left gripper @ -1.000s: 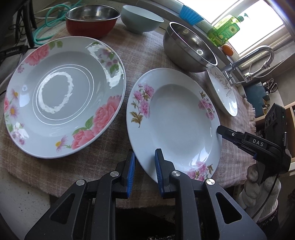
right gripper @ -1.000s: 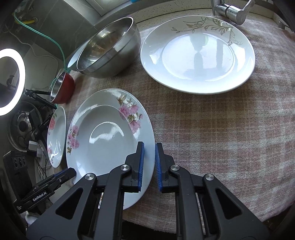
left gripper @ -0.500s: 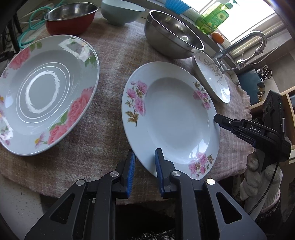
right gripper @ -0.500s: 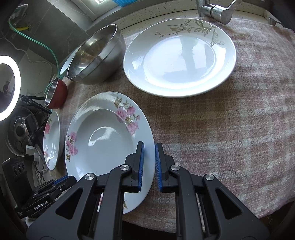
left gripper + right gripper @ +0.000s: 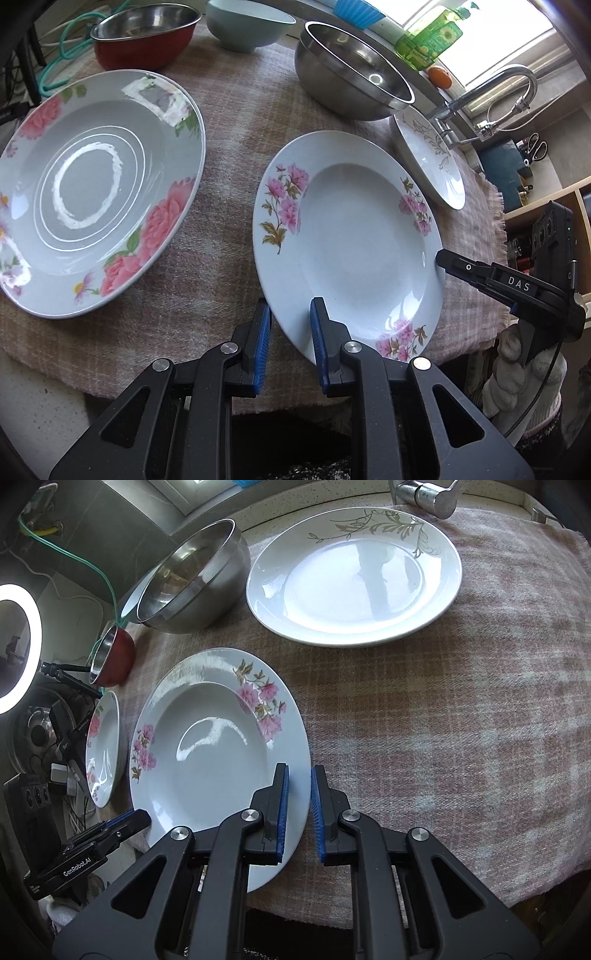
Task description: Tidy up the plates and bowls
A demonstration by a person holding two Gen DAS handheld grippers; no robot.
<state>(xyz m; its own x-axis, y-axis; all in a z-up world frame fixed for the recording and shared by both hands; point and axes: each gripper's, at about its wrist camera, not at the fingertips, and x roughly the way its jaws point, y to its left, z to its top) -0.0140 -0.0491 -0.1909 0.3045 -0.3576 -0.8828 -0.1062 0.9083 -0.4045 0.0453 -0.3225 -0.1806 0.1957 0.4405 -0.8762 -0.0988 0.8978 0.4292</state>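
Note:
A white deep plate with pink flowers (image 5: 354, 251) lies on the checked cloth; it also shows in the right wrist view (image 5: 207, 753). My left gripper (image 5: 290, 314) straddles its near rim, jaws narrowly apart. My right gripper (image 5: 298, 786) straddles the opposite rim, jaws narrowly apart; it also shows in the left wrist view (image 5: 443, 260). A grey plate with large pink roses (image 5: 92, 184) lies to the left. A white plate with a grey leaf pattern (image 5: 354, 576) lies at the back right.
A large steel bowl (image 5: 351, 85) stands behind the plates, with a red-sided steel bowl (image 5: 144, 33) and a pale blue bowl (image 5: 247, 22) farther back. A tap (image 5: 495, 88) and a green bottle (image 5: 428, 40) stand by the window. A ring light (image 5: 18, 642) glows left.
Both grippers have moved in toward the flowered plate, and its rim now lies between each pair of jaws. The plates have not moved.

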